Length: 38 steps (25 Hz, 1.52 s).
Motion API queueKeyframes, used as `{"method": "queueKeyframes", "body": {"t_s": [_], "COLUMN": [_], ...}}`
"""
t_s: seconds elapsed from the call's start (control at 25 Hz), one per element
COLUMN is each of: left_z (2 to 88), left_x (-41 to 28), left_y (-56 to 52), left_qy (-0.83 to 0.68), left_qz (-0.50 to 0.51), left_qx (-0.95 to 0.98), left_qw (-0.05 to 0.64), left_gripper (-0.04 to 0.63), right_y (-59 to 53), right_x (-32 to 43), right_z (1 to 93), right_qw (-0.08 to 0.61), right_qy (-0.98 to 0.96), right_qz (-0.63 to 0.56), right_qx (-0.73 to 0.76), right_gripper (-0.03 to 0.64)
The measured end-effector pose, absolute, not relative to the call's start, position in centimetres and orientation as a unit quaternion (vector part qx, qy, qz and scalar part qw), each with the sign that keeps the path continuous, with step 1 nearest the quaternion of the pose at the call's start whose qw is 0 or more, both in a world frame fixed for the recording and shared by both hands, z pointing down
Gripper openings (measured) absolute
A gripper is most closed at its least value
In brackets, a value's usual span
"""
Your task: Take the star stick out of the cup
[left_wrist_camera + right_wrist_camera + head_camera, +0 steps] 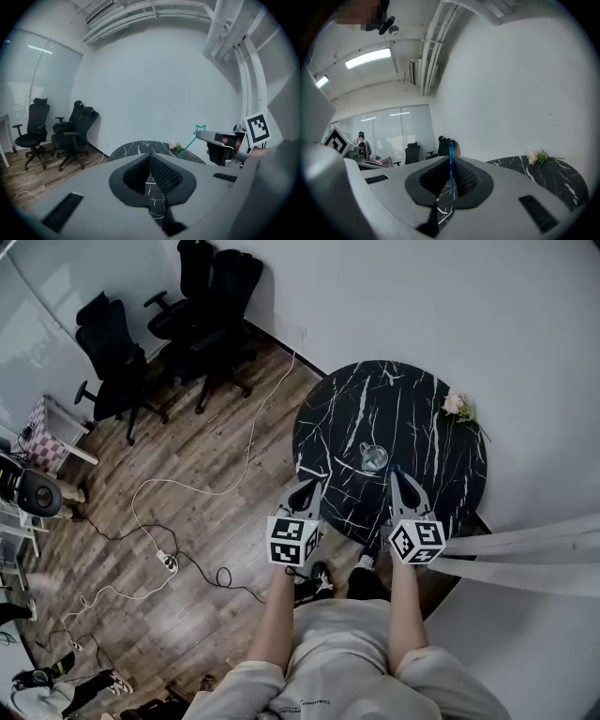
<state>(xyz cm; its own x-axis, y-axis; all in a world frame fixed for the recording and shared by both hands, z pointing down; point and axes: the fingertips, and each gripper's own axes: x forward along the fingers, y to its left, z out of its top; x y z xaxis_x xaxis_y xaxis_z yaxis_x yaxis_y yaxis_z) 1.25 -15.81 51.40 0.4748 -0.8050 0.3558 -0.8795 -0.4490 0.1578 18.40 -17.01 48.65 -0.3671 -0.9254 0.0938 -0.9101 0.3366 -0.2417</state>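
A clear glass cup (373, 457) stands near the front of the round black marble table (422, 418). My right gripper (398, 479) is just to the right of the cup and in front of it, shut on the thin teal star stick (451, 164), which runs upright between its pads. In the left gripper view the stick (190, 140) slants up to its star outline beside the right gripper (204, 136). The stick's lower end is hidden, so I cannot tell whether it is still in the cup. My left gripper (305, 488) hovers at the table's front left edge, shut (150, 157) and holding nothing.
A small pink flower sprig (457, 405) lies at the table's far right edge. Black office chairs (211, 296) stand at the back left on the wooden floor. A cable and power strip (167, 562) lie on the floor to the left. A white wall is behind the table.
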Motion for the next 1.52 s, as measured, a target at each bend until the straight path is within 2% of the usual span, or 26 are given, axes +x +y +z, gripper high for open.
{"method": "queueKeyframes", "body": {"t_s": [0.4, 0.8, 1.52], "left_z": [52.3, 53.2, 54.1], "left_x": [2.5, 2.1, 2.3], "left_y": [-16.1, -16.4, -16.7], "left_qy": [-0.490, -0.483, -0.475], "left_qz": [0.111, 0.111, 0.123], "left_qx": [0.851, 0.854, 0.856], "left_qw": [0.154, 0.157, 0.163], "left_gripper": [0.023, 0.023, 0.023], "right_y": [-15.4, -15.5, -16.5], "right_x": [17.7, 16.8, 16.8], "right_z": [53.5, 57.3, 57.2], "right_qw": [-0.008, -0.083, -0.102], "right_qy": [0.816, 0.820, 0.825], "right_qz": [-0.160, -0.184, -0.186], "right_qx": [-0.556, -0.536, -0.524], "right_gripper": [0.044, 0.044, 0.044]}}
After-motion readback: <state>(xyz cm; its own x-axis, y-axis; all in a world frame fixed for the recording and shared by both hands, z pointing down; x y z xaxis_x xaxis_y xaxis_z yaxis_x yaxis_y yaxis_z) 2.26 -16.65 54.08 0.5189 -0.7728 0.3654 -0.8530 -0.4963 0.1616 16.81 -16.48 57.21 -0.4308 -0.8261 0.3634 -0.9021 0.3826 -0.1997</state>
